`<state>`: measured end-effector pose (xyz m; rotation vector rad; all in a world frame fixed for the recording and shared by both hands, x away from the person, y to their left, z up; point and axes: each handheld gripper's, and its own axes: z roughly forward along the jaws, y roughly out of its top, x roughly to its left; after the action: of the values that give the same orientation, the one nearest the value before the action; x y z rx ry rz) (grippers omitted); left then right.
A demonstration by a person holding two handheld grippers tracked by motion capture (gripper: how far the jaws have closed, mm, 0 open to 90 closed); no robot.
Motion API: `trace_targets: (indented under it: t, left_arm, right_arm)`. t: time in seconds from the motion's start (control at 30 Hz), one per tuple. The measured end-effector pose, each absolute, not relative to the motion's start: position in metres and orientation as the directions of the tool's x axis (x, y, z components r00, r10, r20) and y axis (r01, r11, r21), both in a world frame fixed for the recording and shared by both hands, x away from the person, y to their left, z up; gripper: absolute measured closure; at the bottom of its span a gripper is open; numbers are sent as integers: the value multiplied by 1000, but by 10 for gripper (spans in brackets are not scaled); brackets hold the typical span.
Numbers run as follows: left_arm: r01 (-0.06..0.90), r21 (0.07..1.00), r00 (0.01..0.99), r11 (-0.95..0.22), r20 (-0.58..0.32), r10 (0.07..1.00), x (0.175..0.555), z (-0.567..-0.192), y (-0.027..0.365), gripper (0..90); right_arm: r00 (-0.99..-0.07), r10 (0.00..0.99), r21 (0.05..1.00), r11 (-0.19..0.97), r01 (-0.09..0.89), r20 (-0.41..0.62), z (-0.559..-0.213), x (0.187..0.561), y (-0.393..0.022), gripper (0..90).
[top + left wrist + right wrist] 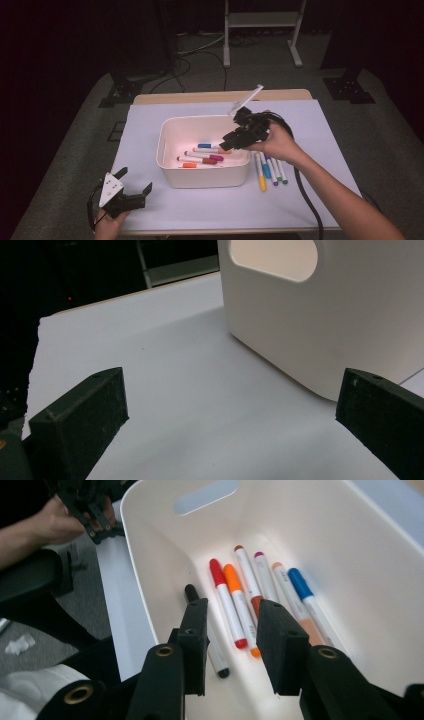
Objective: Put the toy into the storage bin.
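seen from the high view, where the table is covered by a pale sheet (150, 125), a white bin (204, 177) sits near the middle with several markers (202, 155) lying flat on its floor. the right gripper (231, 142) hangs over the bin's right rim, held by the person's right hand (277, 142), its jaws pointing down and left into the bin. a row of loose markers (270, 170) lies on the sheet just beside the bin's right wall. the left gripper (134, 186) rests at the near left corner of the table, well apart from the bin, jaws spread wide with nothing between them

while the left gripper view looks along its own two black jaws, they stand far apart at the lower corners, bare sheet (200, 405) between them. the bin's outer wall (350, 320) with its cut-out handle rises ahead to the right

as the right gripper view looks down into the bin (380, 580), the right gripper (230, 630) hovers above the markers with its jaws partly apart and empty. below lie a black marker (191, 592), a red one (225, 602), an orange one (237, 600), two more white-bodied ones and a blue one (307, 597), side by side and nearly parallel. the other hand with its gripper (92, 515) shows at the upper left
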<state>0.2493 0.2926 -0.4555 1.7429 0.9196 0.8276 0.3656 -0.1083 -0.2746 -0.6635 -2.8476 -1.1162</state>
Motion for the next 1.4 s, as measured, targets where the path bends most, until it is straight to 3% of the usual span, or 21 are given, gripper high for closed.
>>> trace_targets:
  t: [0.27, 0.67, 1.07, 1.4]
  left_arm:
    - [214, 943, 481, -255, 126, 868, 249, -456, 292, 0]
    - [210, 945, 476, -250, 124, 871, 249, -456, 292, 0]
    - [212, 945, 476, -248, 121, 871, 249, -456, 292, 0]
    - [211, 946, 480, -245, 118, 869, 249, -456, 293, 0]
  right_arm:
    - [-865, 475, 695, 567, 442, 163, -269, 353, -167, 600]
    - [-741, 650, 648, 493, 580, 169, -335, 346, -237, 541]
    - [-645, 743, 574, 455, 681, 177, -396, 358, -256, 523]
    - [-570, 807, 534, 416, 736, 156, -422, 369, -257, 544]
